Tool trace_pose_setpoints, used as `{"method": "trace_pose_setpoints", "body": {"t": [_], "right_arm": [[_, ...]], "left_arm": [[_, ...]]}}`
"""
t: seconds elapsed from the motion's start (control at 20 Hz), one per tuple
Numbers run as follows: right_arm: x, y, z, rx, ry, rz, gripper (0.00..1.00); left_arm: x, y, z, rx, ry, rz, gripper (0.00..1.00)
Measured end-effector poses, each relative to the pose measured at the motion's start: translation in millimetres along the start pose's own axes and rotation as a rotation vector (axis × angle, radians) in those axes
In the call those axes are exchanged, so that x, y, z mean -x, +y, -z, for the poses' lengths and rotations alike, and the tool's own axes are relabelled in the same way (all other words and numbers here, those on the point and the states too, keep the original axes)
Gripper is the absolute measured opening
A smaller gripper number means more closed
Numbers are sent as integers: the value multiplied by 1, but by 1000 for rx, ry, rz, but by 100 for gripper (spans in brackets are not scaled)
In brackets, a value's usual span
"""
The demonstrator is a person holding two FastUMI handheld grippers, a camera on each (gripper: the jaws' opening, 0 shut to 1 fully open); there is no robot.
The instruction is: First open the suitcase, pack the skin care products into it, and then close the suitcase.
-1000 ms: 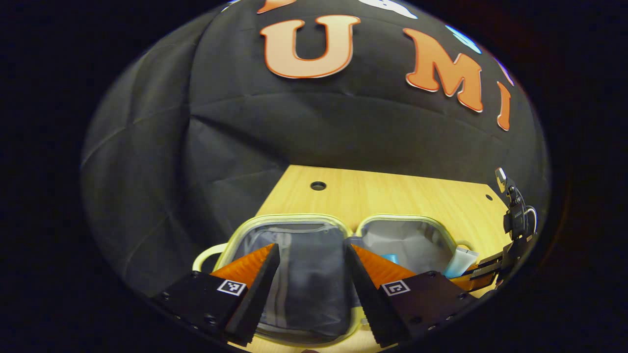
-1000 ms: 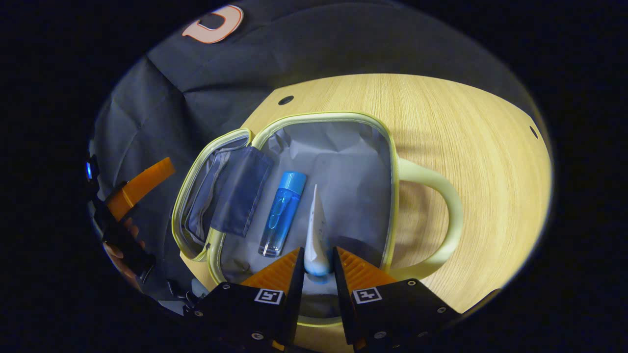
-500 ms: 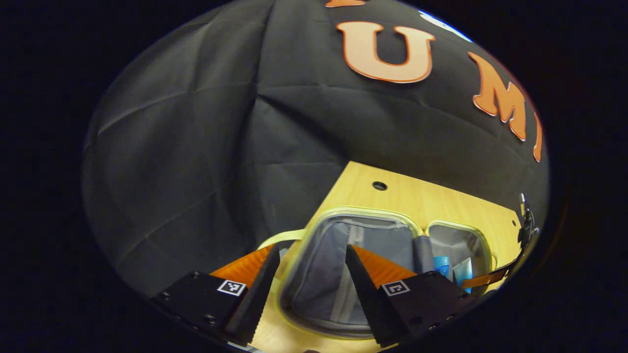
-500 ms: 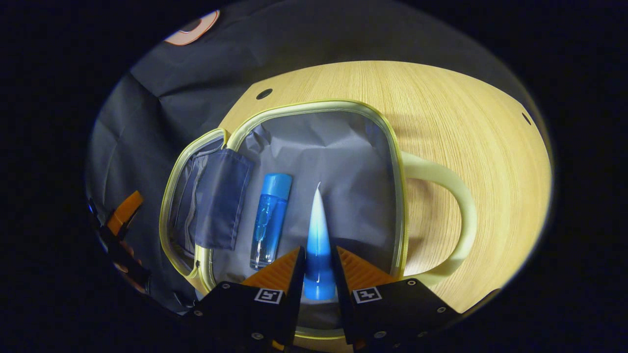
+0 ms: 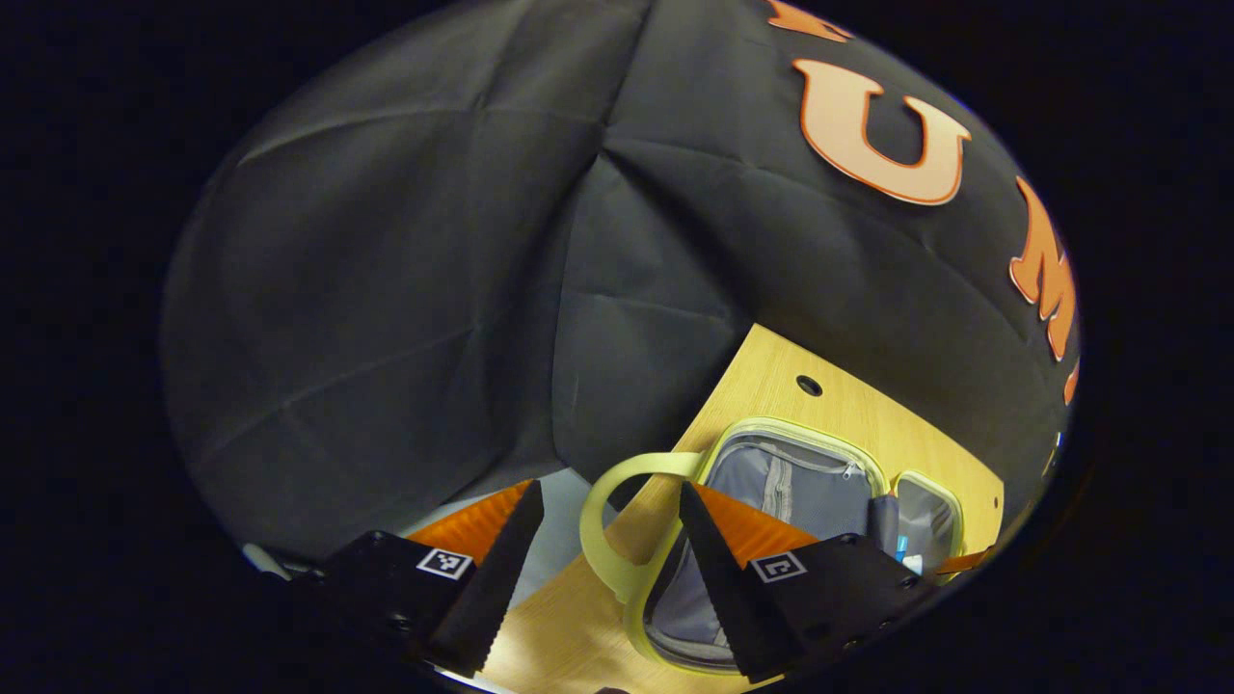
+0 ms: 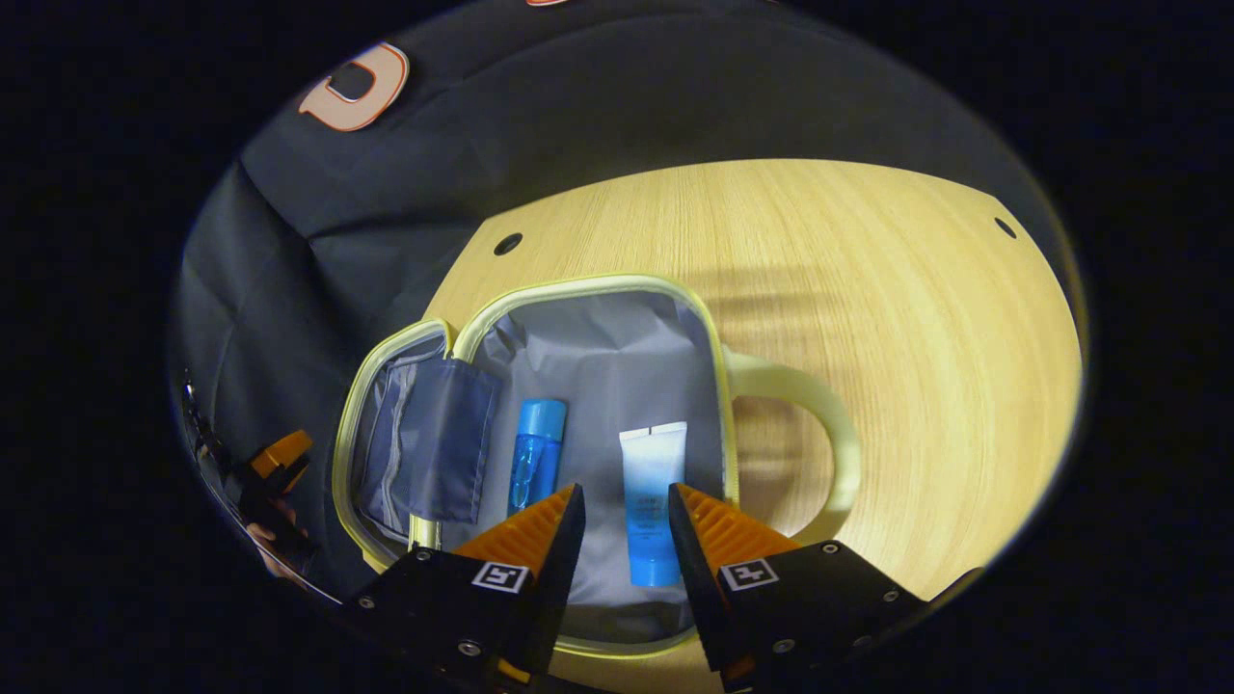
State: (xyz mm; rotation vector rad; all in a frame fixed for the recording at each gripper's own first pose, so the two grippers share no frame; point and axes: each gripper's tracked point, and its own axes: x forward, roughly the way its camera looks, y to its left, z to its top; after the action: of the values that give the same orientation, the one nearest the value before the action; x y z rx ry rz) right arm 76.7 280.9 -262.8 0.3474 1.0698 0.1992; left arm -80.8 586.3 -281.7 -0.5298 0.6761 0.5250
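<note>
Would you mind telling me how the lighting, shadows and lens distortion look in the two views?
Right gripper view: the wooden table is evenly lit, with soft shadow bands right of the open suitcase; the white-and-blue tube and blue bottle look sharp. Left gripper view: dimmer, mostly dark cloth; the fisheye bends the table edge and the suitcase handle.

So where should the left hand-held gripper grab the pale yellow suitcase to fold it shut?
Probably the looped pale yellow handle on the zip-pocket half. It juts off the rim toward the left hand-held gripper, whose jaws stand open around it, so come from that outer side.
</note>
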Motion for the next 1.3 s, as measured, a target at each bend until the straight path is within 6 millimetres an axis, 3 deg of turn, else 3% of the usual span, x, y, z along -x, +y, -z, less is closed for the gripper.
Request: {"method": "trace_pose_setpoints", "body": {"t": [0.3, 0.5, 0.75, 0.85, 1.0, 1.05, 1.1, 1.15, 1.2, 1.3], "right_arm": [[39, -6, -23, 3, -132, 0, 80], [63, -13, -36, 4, -211, 15, 92], [86, -27, -44, -14, -274, 39, 94], [93, -34, -46, -21, -290, 48, 94], [102, -43, -47, -30, -314, 61, 94], [104, -45, -47, -27, -320, 63, 94], [104, -49, -46, -15, -322, 72, 94], [107, -54, -44, -1, -323, 81, 94], [108, -56, -45, 8, -326, 85, 94], [110, -53, -45, 26, -340, 71, 94]], "left_arm": [[-27, 19, 23, 159, 117, 51, 89], [-47, 15, 39, 253, 190, 86, 89], [-65, 7, 45, 363, 225, 132, 89], [-70, 6, 49, 375, 240, 131, 69], [-63, 7, 38, 402, 210, 146, 19], [-62, 4, 36, 403, 197, 162, 26], [-61, 7, 35, 390, 186, 151, 26], [-36, 13, 23, 374, 193, 136, 25], [-23, 15, 18, 334, 199, 130, 12], [-32, 10, 14, 292, 163, 139, 12]]}}
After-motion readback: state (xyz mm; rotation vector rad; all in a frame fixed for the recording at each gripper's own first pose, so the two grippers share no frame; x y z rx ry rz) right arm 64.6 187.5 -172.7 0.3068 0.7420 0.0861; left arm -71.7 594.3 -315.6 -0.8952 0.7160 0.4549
